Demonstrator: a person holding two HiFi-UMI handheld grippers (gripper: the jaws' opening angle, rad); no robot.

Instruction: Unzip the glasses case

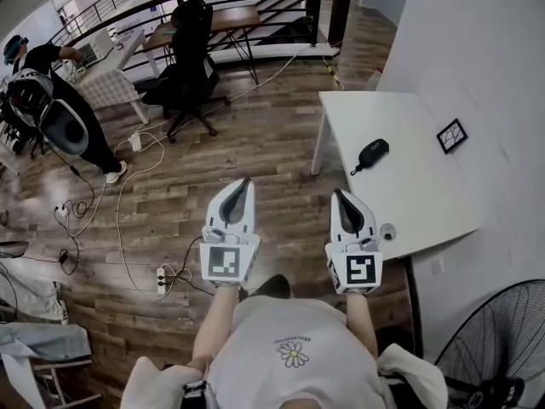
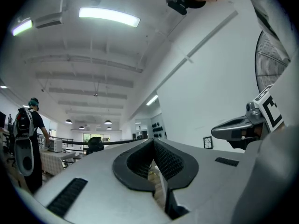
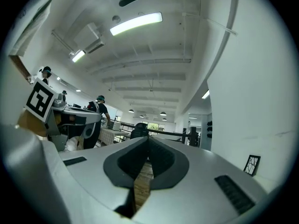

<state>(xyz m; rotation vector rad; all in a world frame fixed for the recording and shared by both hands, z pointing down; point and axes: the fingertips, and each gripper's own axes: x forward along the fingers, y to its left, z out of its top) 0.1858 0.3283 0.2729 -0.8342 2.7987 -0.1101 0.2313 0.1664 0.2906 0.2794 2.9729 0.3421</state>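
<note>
The glasses case (image 1: 373,153), dark and closed as far as the head view shows, lies near the middle of the white tabletop (image 1: 426,203) at the right of the frame. A short cord trails from its lower-left end, and whatever is inside is hidden. A black-framed tile (image 1: 452,135) sits to its right, well apart, and a small round thing (image 1: 388,231) rests by the tabletop's lower edge. Both claws hang in the air below and left of the case, touching nothing: the left claw (image 1: 246,182) over the wood floor (image 1: 170,203), the right claw (image 1: 340,195) by the tabletop's left edge. Each has its jaws pressed together with nothing between them
</note>
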